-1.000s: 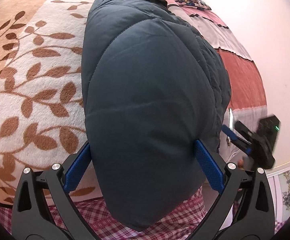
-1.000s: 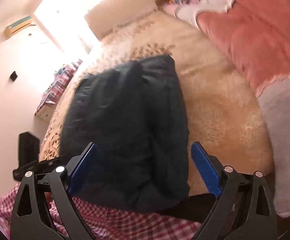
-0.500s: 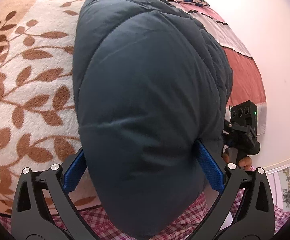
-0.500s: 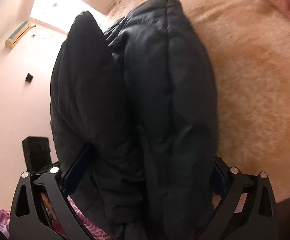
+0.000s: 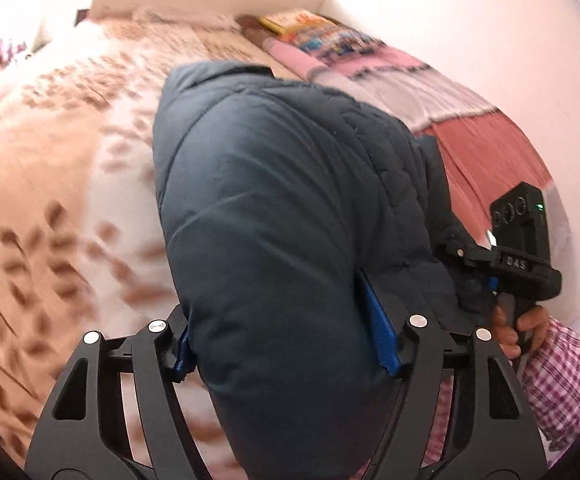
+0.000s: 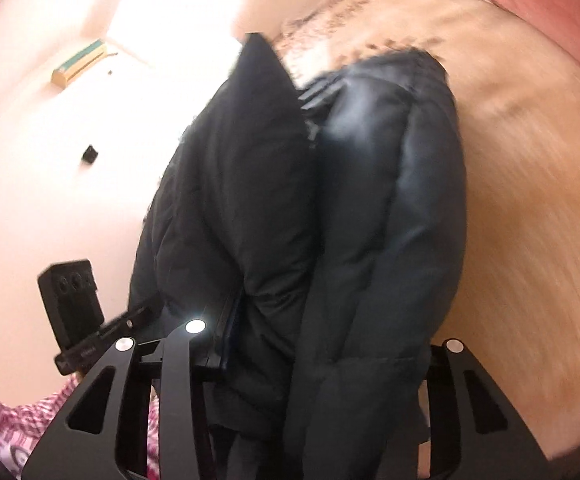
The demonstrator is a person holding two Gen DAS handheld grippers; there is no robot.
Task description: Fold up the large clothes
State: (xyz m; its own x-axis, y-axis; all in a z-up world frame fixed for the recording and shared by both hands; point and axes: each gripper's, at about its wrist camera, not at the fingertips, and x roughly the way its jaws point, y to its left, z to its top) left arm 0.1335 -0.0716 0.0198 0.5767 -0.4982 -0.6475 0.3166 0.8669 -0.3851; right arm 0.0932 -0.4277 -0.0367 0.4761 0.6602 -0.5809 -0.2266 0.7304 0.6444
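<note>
A puffy dark navy quilted jacket (image 5: 274,208) is folded into a thick bundle and held up off the bed. My left gripper (image 5: 286,344) is shut on its near end, blue pads pressed into both sides. My right gripper (image 6: 321,352) is shut on the other end of the same jacket (image 6: 349,220), whose folded layers fill the gap between the fingers. The right gripper's body (image 5: 525,248) shows at the right of the left wrist view, the left gripper's body (image 6: 74,304) at the left of the right wrist view.
Below lies a cream blanket with brown leaves (image 5: 50,184). A pink and white striped cover (image 5: 481,140) runs along the wall side, with colourful pillows (image 5: 321,36) at the far end. My checked sleeve (image 5: 561,376) is near the right gripper.
Both grippers have closed on the jacket and lifted it. The views have tilted up, so more of the bed's far end and the walls show. The jacket's layers are squeezed tighter.
</note>
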